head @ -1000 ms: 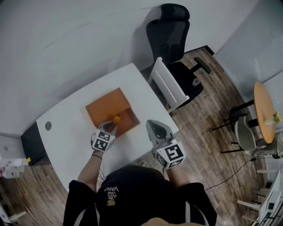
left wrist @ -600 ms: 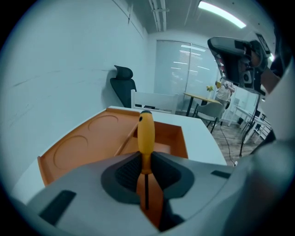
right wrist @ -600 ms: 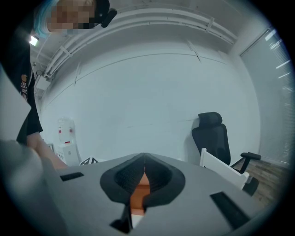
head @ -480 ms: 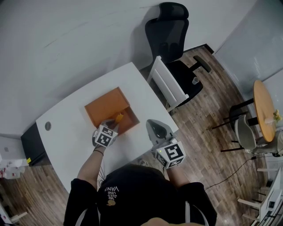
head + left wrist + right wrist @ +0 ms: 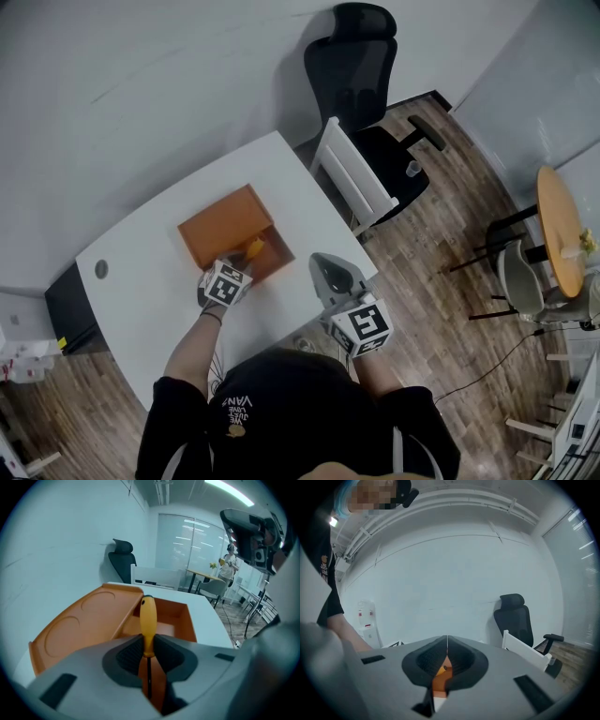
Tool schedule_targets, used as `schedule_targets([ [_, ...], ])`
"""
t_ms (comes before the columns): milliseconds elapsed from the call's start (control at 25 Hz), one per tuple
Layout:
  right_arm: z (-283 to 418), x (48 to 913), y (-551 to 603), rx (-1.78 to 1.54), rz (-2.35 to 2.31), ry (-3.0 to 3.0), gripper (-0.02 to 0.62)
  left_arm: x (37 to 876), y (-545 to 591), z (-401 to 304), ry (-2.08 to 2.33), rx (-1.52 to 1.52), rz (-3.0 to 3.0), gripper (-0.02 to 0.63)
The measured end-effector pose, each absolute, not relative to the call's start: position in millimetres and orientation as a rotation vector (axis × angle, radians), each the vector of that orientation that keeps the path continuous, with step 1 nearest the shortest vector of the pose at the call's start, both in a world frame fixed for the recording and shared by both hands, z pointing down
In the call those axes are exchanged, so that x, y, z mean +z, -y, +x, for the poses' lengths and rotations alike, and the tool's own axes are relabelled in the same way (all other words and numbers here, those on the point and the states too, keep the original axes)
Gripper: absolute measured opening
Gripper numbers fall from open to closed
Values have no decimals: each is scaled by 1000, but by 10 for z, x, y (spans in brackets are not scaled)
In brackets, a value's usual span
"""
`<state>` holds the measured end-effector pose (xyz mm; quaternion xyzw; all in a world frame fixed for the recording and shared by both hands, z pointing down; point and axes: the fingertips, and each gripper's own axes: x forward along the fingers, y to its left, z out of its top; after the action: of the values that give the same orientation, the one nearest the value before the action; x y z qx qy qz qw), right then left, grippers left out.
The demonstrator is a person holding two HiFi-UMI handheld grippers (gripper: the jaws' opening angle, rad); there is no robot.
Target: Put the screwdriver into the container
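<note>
Looking down in the head view: left gripper (image 5: 242, 262) sits at the near edge of the orange container (image 5: 217, 225) on the white table (image 5: 141, 272), with the yellow screwdriver (image 5: 253, 248) handle sticking out of its jaws over the open box part. Right gripper (image 5: 325, 262) is well apart, near the table's right edge, and a white chair (image 5: 361, 187) stands just past that edge. Left gripper view: jaws clamped on the screwdriver (image 5: 148, 616) where handle meets shaft, handle pointing forward above the compartment, lid (image 5: 79, 625) lying open to the left, bare table right of the box. Right gripper view: right gripper (image 5: 447, 641) jaws closed together, nothing held.
</note>
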<state>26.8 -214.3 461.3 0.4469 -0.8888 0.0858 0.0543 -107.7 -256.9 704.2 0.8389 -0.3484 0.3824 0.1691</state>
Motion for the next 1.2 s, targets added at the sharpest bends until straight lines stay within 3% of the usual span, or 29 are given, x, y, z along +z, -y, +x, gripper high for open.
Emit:
schedule_targets([
  [1200, 328, 4647, 2161, 281, 1368, 2688, 12, 7393, 2564, -1020, 866, 1298, 2243, 75],
])
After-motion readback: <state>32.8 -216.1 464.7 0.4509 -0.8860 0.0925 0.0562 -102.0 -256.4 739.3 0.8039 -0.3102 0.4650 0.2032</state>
